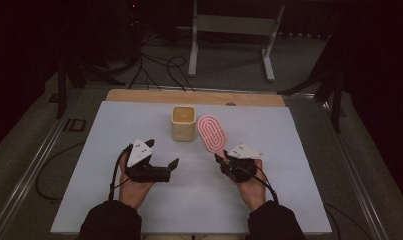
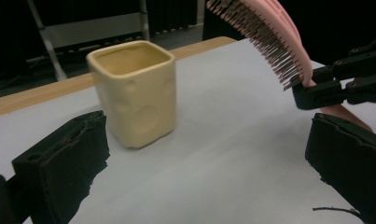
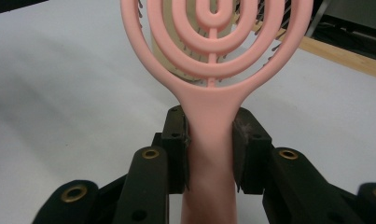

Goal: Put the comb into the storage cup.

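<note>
A pink hairbrush (image 1: 212, 132) with an oval, ringed head is held up above the table, its bristles facing left. My right gripper (image 1: 223, 161) is shut on its handle (image 3: 209, 140), with a pad pressed against each side. A cream square cup (image 1: 183, 123) stands upright at the middle back of the white mat, just left of the brush head. The cup (image 2: 135, 93) is empty as far as I can see. My left gripper (image 1: 165, 159) hovers in front of the cup, a little to its left, jaws open wide with nothing between them. The brush (image 2: 265, 37) and the right gripper appear at the right of the left gripper view.
A white mat (image 1: 139, 200) covers the table, with a wooden strip (image 1: 139, 96) along the back edge. Behind the table stand a white metal frame (image 1: 229, 30) and loose cables (image 1: 154, 65) on the floor. Dark stands flank both sides.
</note>
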The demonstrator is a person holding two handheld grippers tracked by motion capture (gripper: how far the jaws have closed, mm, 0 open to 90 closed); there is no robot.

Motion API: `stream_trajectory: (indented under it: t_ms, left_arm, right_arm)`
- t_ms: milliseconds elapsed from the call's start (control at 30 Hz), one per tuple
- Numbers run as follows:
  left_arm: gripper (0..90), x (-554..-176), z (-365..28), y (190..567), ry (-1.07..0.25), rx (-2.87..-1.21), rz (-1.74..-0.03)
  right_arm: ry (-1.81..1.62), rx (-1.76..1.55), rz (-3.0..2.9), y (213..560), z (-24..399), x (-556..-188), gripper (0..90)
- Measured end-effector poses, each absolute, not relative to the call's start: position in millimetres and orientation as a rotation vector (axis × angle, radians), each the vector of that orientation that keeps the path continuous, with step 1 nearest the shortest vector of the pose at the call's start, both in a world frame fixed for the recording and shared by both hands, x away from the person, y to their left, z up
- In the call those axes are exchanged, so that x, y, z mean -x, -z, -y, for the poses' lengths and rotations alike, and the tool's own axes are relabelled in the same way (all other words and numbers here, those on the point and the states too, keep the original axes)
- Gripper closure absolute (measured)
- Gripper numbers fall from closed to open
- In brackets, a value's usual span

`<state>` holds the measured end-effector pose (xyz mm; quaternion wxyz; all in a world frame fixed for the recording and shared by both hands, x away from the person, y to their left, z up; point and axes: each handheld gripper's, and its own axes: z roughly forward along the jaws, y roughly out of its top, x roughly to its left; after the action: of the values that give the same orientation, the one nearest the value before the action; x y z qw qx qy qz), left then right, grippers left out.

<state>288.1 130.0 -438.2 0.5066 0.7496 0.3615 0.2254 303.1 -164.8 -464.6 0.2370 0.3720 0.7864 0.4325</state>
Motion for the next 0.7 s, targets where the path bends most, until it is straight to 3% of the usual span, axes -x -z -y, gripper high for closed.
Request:
stream_trajectory:
  t_ms: [700]
  left_arm:
    - [0.2,-311,-87,433,-0.462,-1.817,-0.857]
  right_arm:
    - [-1.198,-0.995,-2.159,465,158,-299,69.5]
